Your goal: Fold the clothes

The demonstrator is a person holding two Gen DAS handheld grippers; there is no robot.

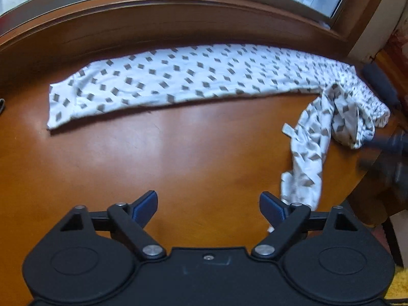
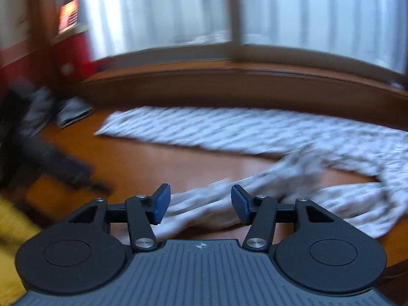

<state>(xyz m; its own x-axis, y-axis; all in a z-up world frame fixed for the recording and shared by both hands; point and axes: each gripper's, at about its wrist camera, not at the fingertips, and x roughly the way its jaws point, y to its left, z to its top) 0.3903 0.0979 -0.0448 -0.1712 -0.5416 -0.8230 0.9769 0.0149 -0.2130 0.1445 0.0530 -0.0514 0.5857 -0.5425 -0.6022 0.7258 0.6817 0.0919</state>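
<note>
White trousers with a grey diamond print (image 1: 178, 81) lie on a brown wooden table (image 1: 153, 158). One leg is stretched flat along the far side. The other leg (image 1: 311, 153) is crumpled and trails down the right side to my left gripper's right finger. My left gripper (image 1: 207, 206) stands open over bare wood with nothing between its fingers. In the blurred right wrist view, the flat leg (image 2: 229, 130) lies ahead. My right gripper (image 2: 200, 199) is open just above the crumpled leg (image 2: 293, 176). Cloth shows in the gap, but the pads do not press it.
A window and a raised wooden ledge (image 1: 178, 17) run along the table's far side. A dark cylindrical object (image 1: 380, 84) lies past the waistband end. Folded grey cloth (image 2: 71, 112) sits at the far left, beside a red object (image 2: 74, 51). Something yellow (image 2: 12, 229) is at the lower left.
</note>
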